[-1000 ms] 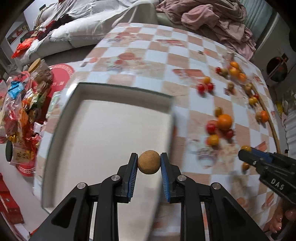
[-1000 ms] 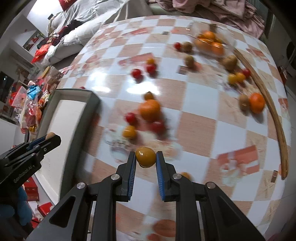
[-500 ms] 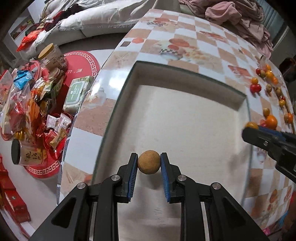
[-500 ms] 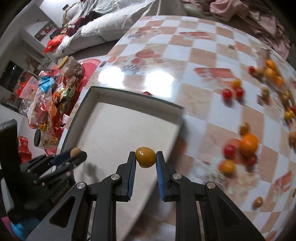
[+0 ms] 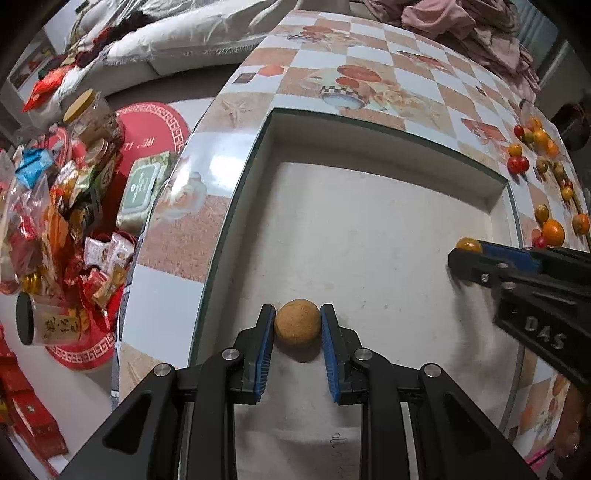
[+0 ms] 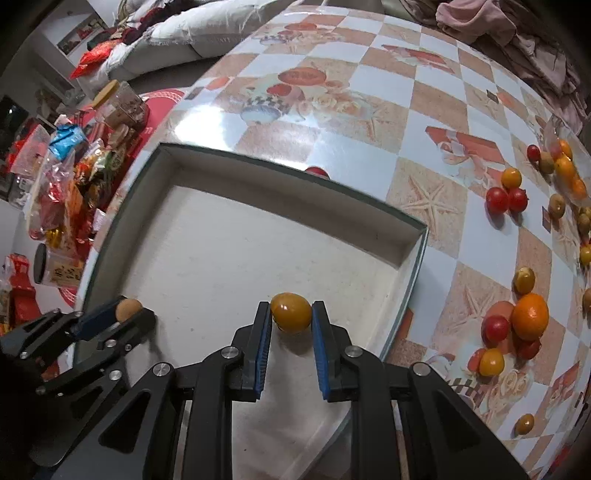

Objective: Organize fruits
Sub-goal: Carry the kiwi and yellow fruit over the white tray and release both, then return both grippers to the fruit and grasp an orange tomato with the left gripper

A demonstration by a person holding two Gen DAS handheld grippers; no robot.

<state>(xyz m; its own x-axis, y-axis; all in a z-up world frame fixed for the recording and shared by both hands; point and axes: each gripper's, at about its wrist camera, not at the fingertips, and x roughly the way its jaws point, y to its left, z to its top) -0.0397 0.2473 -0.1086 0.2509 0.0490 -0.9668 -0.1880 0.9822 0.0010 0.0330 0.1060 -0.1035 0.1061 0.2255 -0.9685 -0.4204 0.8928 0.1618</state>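
Note:
My left gripper (image 5: 297, 328) is shut on a round brown fruit (image 5: 297, 330) and holds it over the near part of the white tray (image 5: 369, 229). My right gripper (image 6: 291, 314) is shut on a yellow-orange tomato (image 6: 291, 312) over the tray's right part (image 6: 229, 258). The right gripper also shows in the left wrist view (image 5: 466, 248), at the tray's right side. The left gripper shows in the right wrist view (image 6: 123, 314), at the tray's left side. Several tomatoes and oranges (image 6: 530, 316) lie loose on the checked tablecloth to the right of the tray.
The tray's dark rim (image 6: 415, 273) stands raised around the white floor. A red tomato (image 6: 316, 171) peeks from behind the tray's far wall. A heap of snack packets and jars (image 5: 55, 206) lies on the floor left of the table. Pink cloth (image 5: 461, 22) lies beyond the table.
Both grippers have moved left from the loose fruit to above the tray, each still holding its fruit. The tray now fills the middle of both views.

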